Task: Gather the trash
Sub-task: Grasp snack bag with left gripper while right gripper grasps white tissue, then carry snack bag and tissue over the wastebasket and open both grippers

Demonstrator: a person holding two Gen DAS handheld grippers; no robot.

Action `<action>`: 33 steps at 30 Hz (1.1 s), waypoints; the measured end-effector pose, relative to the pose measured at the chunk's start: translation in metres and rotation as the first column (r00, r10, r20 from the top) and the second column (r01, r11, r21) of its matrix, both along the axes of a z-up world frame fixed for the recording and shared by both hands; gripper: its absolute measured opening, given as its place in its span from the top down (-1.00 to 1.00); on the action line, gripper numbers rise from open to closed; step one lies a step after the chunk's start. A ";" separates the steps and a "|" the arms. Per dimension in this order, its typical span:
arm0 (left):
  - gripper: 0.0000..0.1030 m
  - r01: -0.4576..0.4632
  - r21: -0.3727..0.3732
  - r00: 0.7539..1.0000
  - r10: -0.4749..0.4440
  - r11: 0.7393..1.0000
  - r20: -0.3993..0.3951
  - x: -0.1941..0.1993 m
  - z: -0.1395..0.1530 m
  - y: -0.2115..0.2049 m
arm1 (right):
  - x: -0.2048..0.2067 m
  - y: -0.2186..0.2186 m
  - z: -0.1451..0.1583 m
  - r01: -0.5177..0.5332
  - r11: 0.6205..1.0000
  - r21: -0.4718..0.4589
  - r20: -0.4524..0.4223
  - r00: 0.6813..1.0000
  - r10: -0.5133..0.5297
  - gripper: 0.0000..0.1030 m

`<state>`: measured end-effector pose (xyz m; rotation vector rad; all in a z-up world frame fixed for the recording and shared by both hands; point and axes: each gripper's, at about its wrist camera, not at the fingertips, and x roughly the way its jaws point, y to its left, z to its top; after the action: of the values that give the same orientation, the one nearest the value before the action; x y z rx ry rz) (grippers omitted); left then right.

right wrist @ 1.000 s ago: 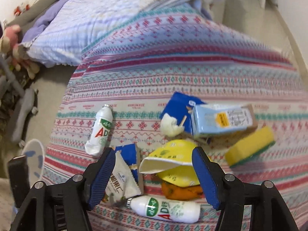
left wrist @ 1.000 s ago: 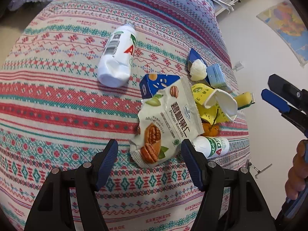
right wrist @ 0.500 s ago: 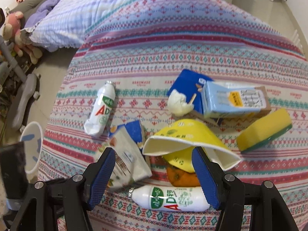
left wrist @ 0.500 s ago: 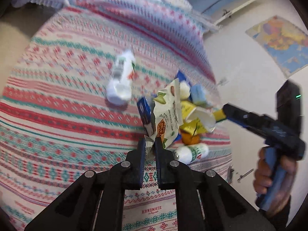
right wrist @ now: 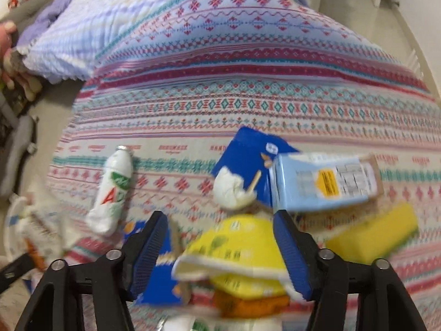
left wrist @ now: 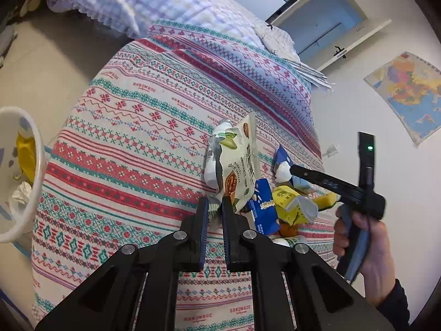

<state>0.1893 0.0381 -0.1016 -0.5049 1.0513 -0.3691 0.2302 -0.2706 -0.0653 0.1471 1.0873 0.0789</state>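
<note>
Left wrist view, claw: the left claw was pinched nearly shut on the bottom edge of the nut snack bag, which stood lifted clear of the patterned bed cover.
Left wrist view, bag axis: its long axis ran up and away from the claw, top edge pointing toward the far end of the bed, printed face turned to the right.
Left wrist view, bin: a white bin with yellow and white scraps inside sat at the left edge, well apart from the bag.
Left wrist view, pile: the remaining trash lay just right of the claw, with the person's hand on the other tool's handle above it.
Left wrist view, risk: the grip took only a thin edge, so the limp bag could likely slip or swing out on the way to the bin.
Right wrist view, claw: the right claw was partly open, jaws just then closing, straddling the crushed yellow paper cup; the pads did not clearly press it.
Right wrist view, neighbours: a blue carton touched the left finger; a pale blue box and a yellow sponge lay to the right, and a white bottle pointed its cap away.
Right wrist view, risk: closing there might catch the blue carton too, or flatten the cup so it squirts free.
</note>
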 end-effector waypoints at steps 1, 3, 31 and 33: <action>0.81 -0.002 -0.001 1.000 0.002 1.000 -0.001 0.001 0.000 0.002 | 0.006 0.003 -0.005 -0.011 1.000 -0.017 -0.005 1.000 0.011 -0.15; 0.81 -0.009 -0.006 1.000 0.008 1.000 -0.007 0.006 -0.003 0.007 | 0.019 0.008 -0.017 -0.028 0.998 -0.050 -0.022 0.999 0.027 -0.07; 0.81 -0.140 0.049 0.990 0.139 0.989 0.016 -0.004 0.007 0.087 | 0.023 0.074 -0.001 -0.132 0.986 -0.101 0.035 0.990 0.136 0.62; 0.81 -0.188 0.082 0.982 0.188 0.979 0.011 -0.005 0.008 0.107 | 0.018 0.090 -0.001 -0.158 0.983 -0.092 0.034 0.986 0.162 0.62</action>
<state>0.1839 0.1456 -0.0936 -0.5244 1.0017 -0.1582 0.2482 -0.1803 -0.0660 -0.0228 1.0584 0.1767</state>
